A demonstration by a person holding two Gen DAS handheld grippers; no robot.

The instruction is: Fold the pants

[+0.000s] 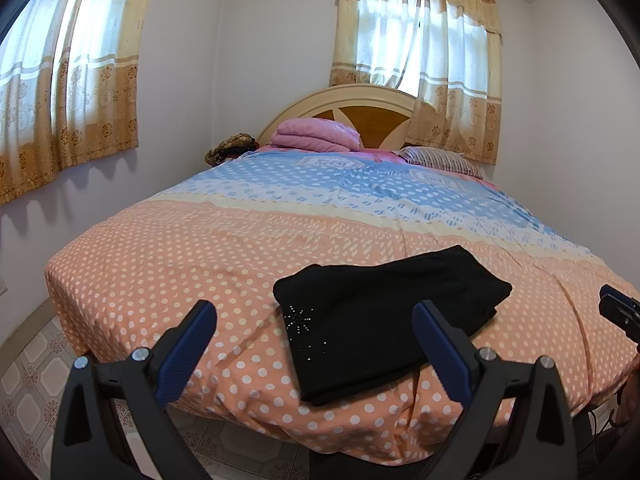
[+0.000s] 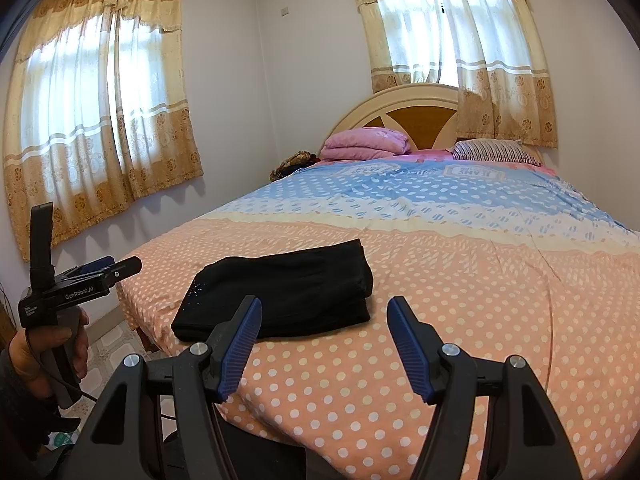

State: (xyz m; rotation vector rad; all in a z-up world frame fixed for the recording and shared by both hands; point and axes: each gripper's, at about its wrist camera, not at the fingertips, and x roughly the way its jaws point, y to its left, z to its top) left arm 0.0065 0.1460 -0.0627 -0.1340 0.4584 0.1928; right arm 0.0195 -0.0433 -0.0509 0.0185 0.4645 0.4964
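Note:
The black pants [image 1: 384, 316] lie folded into a compact stack near the foot edge of the bed, with small sparkly studs on the top layer; they also show in the right wrist view [image 2: 280, 292]. My left gripper [image 1: 316, 312] is open and empty, held just short of the bed's foot edge in front of the pants. My right gripper [image 2: 324, 308] is open and empty, above the bedspread to the right of the pants. The left gripper also shows in the right wrist view [image 2: 120, 266], held in a hand off the bed's left corner.
The bed [image 1: 200, 248] has an orange, cream and blue dotted bedspread. A folded pink blanket [image 1: 316, 136] and a striped pillow [image 1: 440, 160] lie by the headboard. Tiled floor [image 1: 32, 364] lies to the left. Curtained windows are on both walls.

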